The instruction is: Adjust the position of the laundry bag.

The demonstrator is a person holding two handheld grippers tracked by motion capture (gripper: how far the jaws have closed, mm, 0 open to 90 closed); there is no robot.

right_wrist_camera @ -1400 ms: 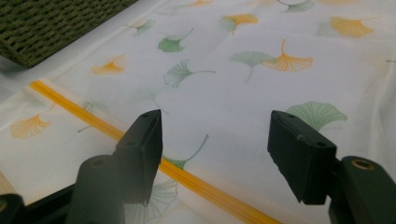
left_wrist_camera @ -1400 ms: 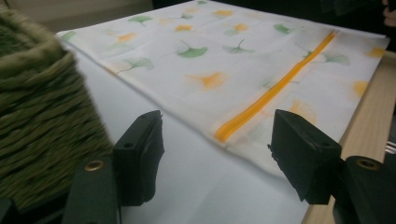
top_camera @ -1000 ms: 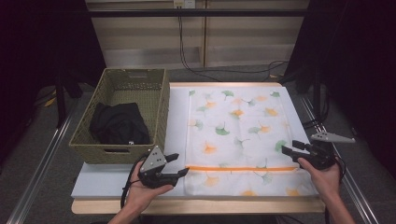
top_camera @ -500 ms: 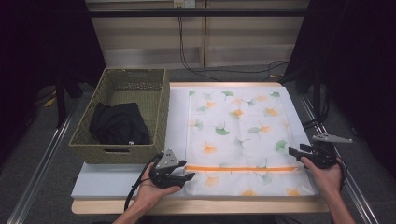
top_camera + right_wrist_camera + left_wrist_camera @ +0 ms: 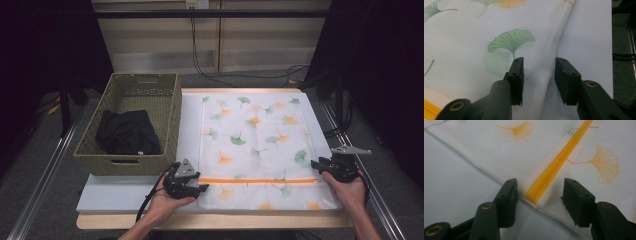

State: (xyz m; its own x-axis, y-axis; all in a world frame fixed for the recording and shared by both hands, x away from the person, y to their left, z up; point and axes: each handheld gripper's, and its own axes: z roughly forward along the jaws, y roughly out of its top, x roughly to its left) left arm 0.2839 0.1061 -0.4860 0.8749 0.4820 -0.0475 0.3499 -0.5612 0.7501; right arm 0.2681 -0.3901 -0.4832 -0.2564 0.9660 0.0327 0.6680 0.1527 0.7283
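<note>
A white mesh bag (image 5: pixel 255 145) printed with green and orange ginkgo leaves lies flat on the table, an orange zipper (image 5: pixel 257 180) running across its near part. My left gripper (image 5: pixel 201 188) is open at the bag's left edge, its jaws either side of the zipper's end (image 5: pixel 534 196). My right gripper (image 5: pixel 316 164) is open at the bag's right edge (image 5: pixel 541 72), just above the zipper line, with the mesh between its jaws and a green leaf print (image 5: pixel 511 40) just ahead.
A woven olive basket (image 5: pixel 170 125) stands left of the bag and holds a black garment (image 5: pixel 127 132). The white table mat (image 5: pixel 120 192) reaches the front edge. Dark floor, rails and cables surround the table.
My left gripper has slid right and toward the front edge, up to the zipper's end. My right gripper has shifted slightly inward and down at the bag's right edge.
</note>
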